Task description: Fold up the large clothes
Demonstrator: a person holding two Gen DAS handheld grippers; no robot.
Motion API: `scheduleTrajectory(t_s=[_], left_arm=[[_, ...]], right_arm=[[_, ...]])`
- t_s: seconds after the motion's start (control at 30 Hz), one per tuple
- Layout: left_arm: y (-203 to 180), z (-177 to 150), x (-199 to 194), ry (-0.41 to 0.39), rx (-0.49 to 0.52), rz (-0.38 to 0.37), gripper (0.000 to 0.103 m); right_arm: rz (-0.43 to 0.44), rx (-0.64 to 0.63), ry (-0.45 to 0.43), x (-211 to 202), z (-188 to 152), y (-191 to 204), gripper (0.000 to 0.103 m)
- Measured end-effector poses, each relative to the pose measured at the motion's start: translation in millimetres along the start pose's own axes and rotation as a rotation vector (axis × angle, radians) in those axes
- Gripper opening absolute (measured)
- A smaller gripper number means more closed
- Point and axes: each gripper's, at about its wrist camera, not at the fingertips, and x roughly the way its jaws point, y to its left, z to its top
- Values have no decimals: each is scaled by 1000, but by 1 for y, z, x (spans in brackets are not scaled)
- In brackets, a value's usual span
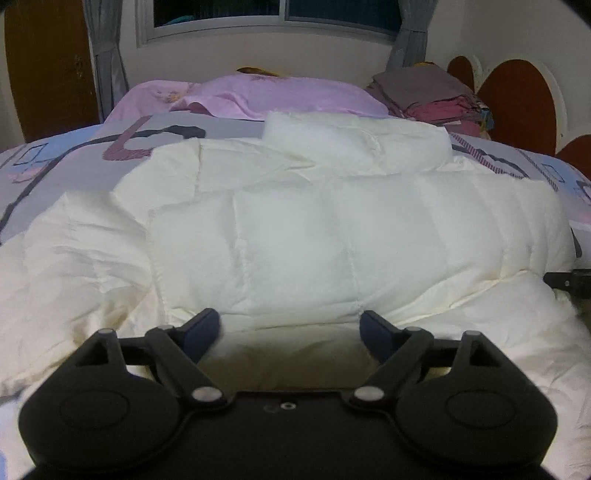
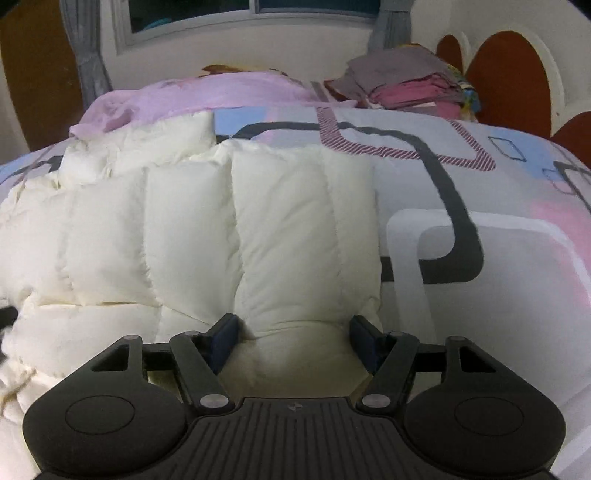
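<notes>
Left claw (image 1: pixel 290 328) spread wide over near hem of jacket (image 1: pixel 295 229), nothing gripped. Right claw (image 2: pixel 291 338) open, straddling puffed panel at jacket's right edge, apparently readying fold. Jacket lies flat on bed (image 2: pixel 480 206); clothes stack (image 2: pixel 410 83) beyond.

patterned bed (image 2: pixel 480 206), dark window (image 1: pixel 273 14) (grey curtains (image 1: pixel 107 48))
</notes>
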Motion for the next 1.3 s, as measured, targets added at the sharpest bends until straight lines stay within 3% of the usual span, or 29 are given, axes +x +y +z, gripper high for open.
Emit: scheduleTrajectory(t_s=[0.13,0.27,0.43,0.5,0.63,0.87,0.9,0.93,0.97,1.0,1.17,1.3], left_arm=[[34,-14,-44,-85,-76,48,98],[95,-46,-85,-133,-198,147,95],[192,-99,-129,-135,-431,331,86],[229,-121,-142,-130,-549,362,83],[281,-148,-153,-146,-730,349,66],[345,-165,-155,-289,-957,234,54],[349,-164,-153,-296,-970,228,45],[356,-161,-151,-296,-982,222,22],[362,-158,-149,-305,-994,193,9],[362,-158,-151,-322,-998,170,5],[322,-109,-167,-439,-795,128,5],[258,-58,-164,-468,-600,13,5]], right_arm=[[16,47,-114,-48,-7,-5,66],[6,104,-159,-74,-21,-11,66],[-27,157,-154,-90,-36,-16,66],[-29,182,-154,-95,-39,-17,66],[-44,237,-146,-96,-38,-14,66],[-50,263,-162,-110,-33,4,66],[-51,260,-167,-113,-32,7,66],[-54,255,-172,-115,-31,9,66],[-58,250,-175,-117,-30,10,66],[-62,244,-180,-119,-28,12,66],[-70,245,-197,-119,-16,11,66],[-55,242,-219,-121,-9,12,66]])
